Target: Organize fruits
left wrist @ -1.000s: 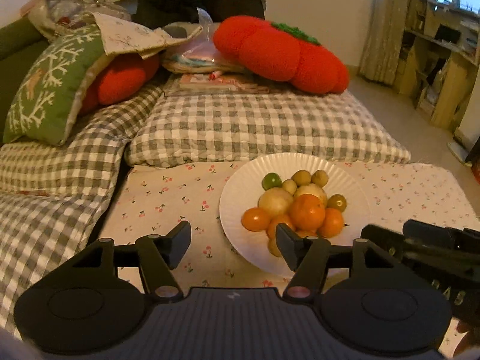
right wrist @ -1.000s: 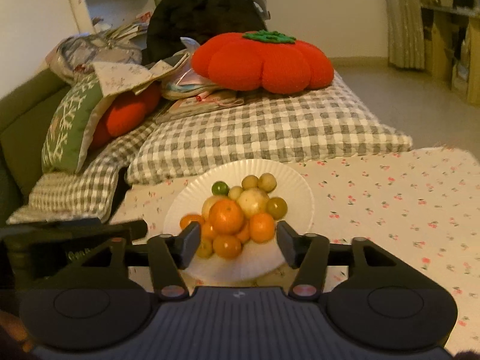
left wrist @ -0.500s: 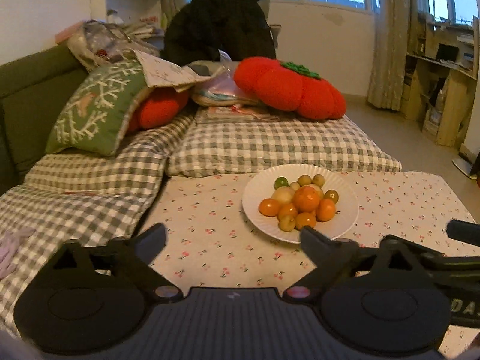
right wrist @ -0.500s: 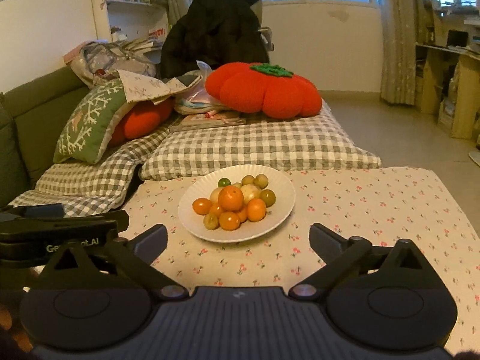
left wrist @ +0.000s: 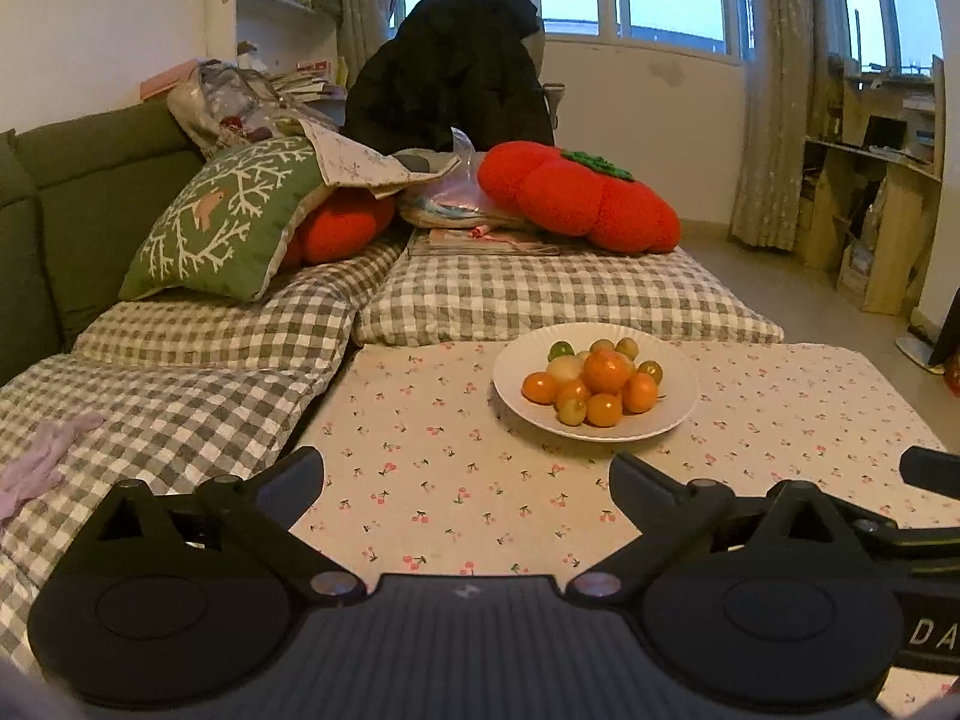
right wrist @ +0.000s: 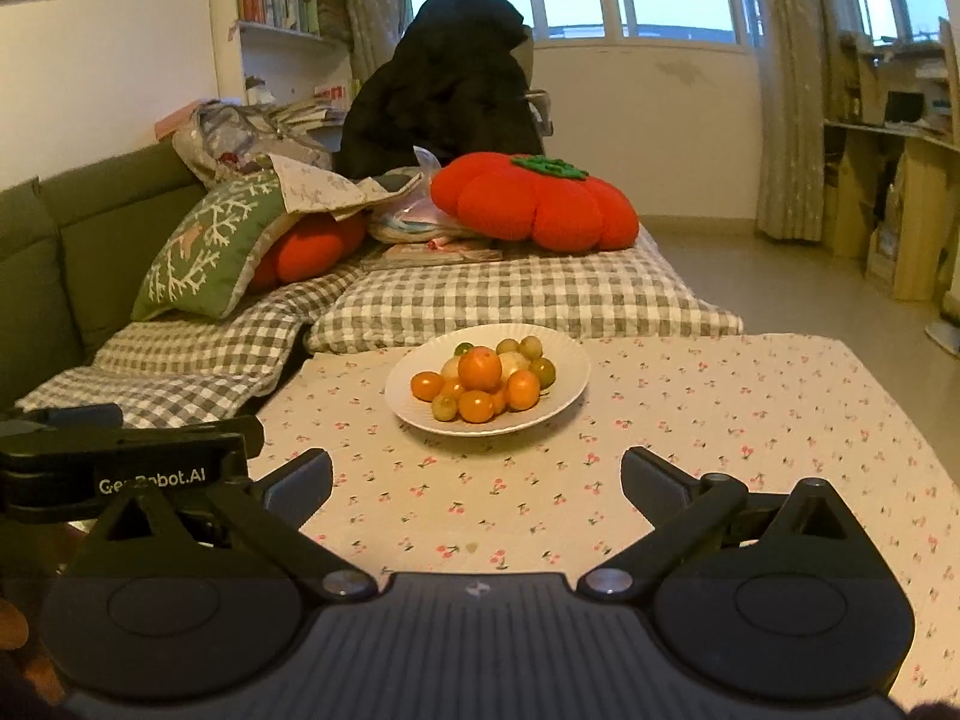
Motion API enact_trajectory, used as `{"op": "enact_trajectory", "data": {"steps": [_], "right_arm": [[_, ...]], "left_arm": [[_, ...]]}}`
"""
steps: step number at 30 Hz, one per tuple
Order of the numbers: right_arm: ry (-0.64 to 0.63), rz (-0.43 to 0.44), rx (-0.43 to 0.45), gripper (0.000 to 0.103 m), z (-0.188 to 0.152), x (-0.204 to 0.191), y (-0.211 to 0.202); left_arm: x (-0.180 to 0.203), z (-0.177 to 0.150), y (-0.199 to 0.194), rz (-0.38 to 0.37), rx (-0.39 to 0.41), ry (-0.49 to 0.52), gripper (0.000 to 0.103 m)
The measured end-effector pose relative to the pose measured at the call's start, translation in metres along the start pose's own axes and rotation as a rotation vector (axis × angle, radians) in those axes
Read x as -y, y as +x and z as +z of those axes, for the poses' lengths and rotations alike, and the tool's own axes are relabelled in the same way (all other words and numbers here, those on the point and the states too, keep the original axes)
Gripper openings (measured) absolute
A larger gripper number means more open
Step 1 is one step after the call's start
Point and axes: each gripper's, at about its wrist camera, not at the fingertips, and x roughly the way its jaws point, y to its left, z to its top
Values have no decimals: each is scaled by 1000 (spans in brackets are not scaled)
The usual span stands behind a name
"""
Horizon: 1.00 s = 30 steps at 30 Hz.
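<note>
A white plate (left wrist: 675, 420) (right wrist: 567, 402) sits on the cherry-print tablecloth (left wrist: 468, 492) (right wrist: 720, 420). It holds a pile of small fruits: a large orange one (left wrist: 606, 371) (right wrist: 479, 368) on top, smaller orange ones, yellow-green ones and a green one (left wrist: 559, 350). My left gripper (left wrist: 467, 468) is open and empty, well back from the plate. My right gripper (right wrist: 477, 471) is open and empty, also back from the plate. The left gripper's body (right wrist: 120, 468) shows at the left edge of the right wrist view.
Behind the table lie grey checked cushions (left wrist: 540, 294), a red tomato-shaped pillow (left wrist: 576, 198), a green embroidered pillow (left wrist: 222, 222) and a black coat over a chair (left wrist: 450, 66). A green sofa (left wrist: 78, 198) is at left, wooden shelves (left wrist: 870, 198) at right.
Both grippers have pulled back and up from the plate, which now looks smaller and farther. Both jaws have opened wider. The fruits have not moved.
</note>
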Motion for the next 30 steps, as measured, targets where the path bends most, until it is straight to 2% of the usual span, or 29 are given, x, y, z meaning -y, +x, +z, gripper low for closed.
{"op": "enact_trajectory", "data": {"steps": [8,14,23,30], "right_arm": [[-15,13,35,103,-5,-3,-6],[-42,-13,19,103,-8,-1,7],[-53,-19,-3,103,-14,1,16],[-64,-19,-20,103,-15,-1,21]], "left_arm": [[0,-4,-13,16,84,35,91],[-3,-9,3,-33,54,27,91],[-3,-13,12,-41,63,41,91],[-9,-16,22,-64,27,19,91]]}}
